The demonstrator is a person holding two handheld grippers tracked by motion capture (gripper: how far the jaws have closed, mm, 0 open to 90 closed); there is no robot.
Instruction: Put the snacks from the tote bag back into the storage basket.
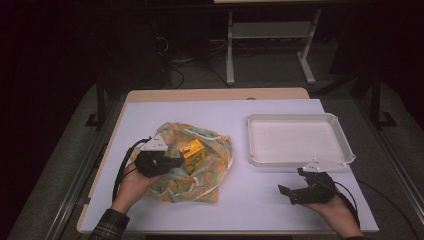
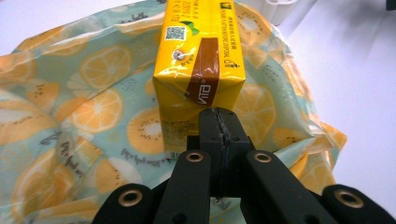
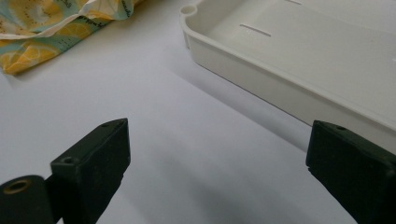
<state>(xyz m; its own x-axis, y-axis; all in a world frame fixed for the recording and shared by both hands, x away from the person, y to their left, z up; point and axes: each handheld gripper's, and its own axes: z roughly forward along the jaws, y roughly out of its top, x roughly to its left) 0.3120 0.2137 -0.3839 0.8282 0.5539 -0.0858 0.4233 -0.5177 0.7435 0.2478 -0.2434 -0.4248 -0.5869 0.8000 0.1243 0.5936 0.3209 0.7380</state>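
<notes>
White table [image 1: 240, 195] | yellow carton [image 1: 193, 154] on fruit-print bag [image 1: 212, 150], left of tray [image 1: 300, 159] | left gripper [image 1: 176, 161] jaws pressed together at carton's edge | right gripper [image 1: 289, 192] jaws spread, holding nothing

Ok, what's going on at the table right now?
A person works with two grippers. The left gripper has its jaws together at the near bottom edge of a yellow carton that sits on a fruit-print bag; whether it pinches the carton or the bag is unclear. The right gripper is open above the table, near an empty white tray.
</notes>
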